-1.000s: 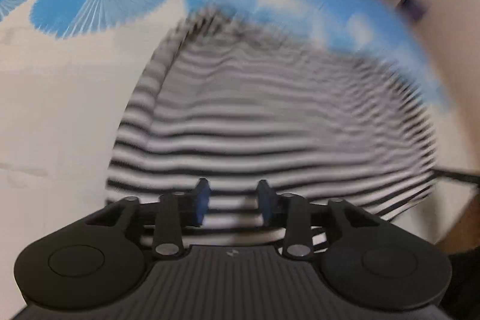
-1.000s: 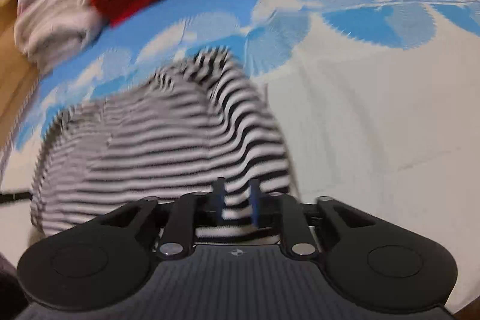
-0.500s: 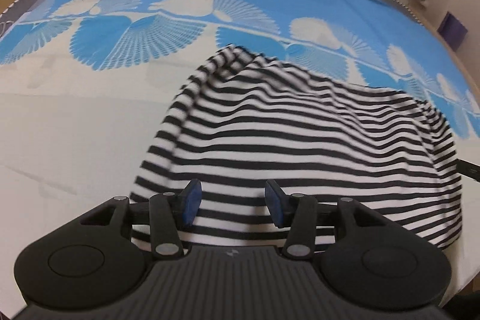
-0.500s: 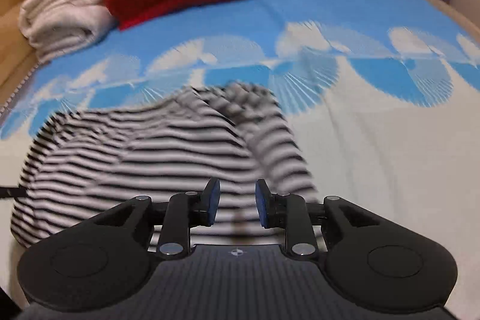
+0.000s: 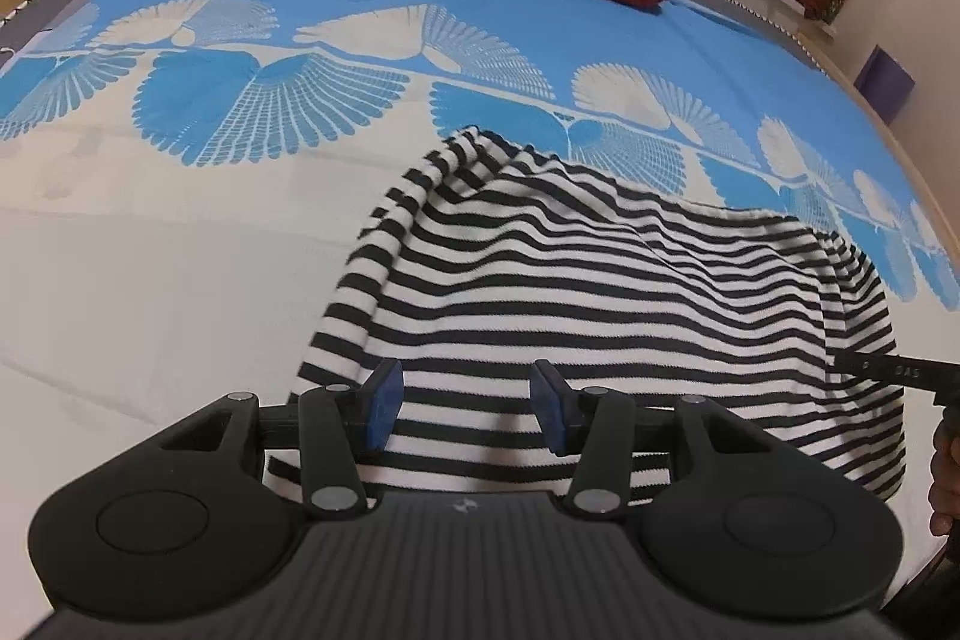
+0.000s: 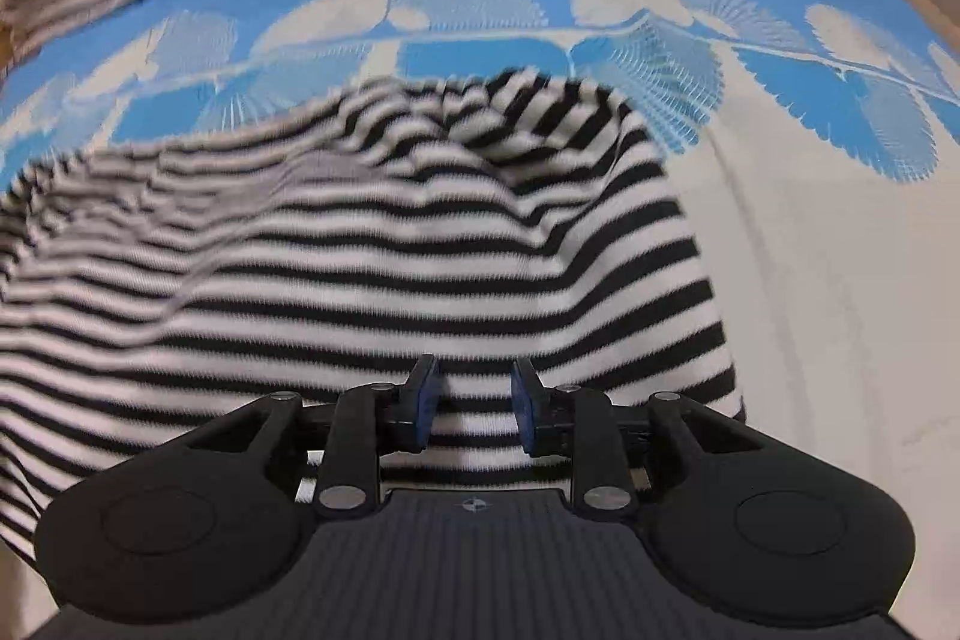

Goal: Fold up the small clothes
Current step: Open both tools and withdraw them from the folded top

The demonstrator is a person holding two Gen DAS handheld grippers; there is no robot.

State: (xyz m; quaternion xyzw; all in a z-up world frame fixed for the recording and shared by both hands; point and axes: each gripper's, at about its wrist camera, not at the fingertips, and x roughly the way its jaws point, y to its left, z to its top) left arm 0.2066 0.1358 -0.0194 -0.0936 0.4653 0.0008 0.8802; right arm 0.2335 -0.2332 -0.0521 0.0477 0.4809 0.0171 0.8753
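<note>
On the bed [image 5: 150,280]: both grippers released, striped shirt [image 5: 600,292] laid down.
The left gripper [image 5: 462,400] and right gripper [image 6: 474,403], pinched narrower a second ago, now stand apart and empty over the near hem; the shirt rests rumpled, ready for regrasping.

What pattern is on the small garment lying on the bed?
Black and white horizontal stripes on the small knit garment; sharpest in the left wrist view.

Since one second ago, the left gripper [image 5: 462,409] has widened its blue-padded jaws and released the black-and-white striped knit garment [image 5: 606,292]. The right gripper [image 6: 473,403] has likewise parted its jaws. The garment now lies settled on the blue-and-cream fan-patterned bedspread [image 5: 180,244].
</note>
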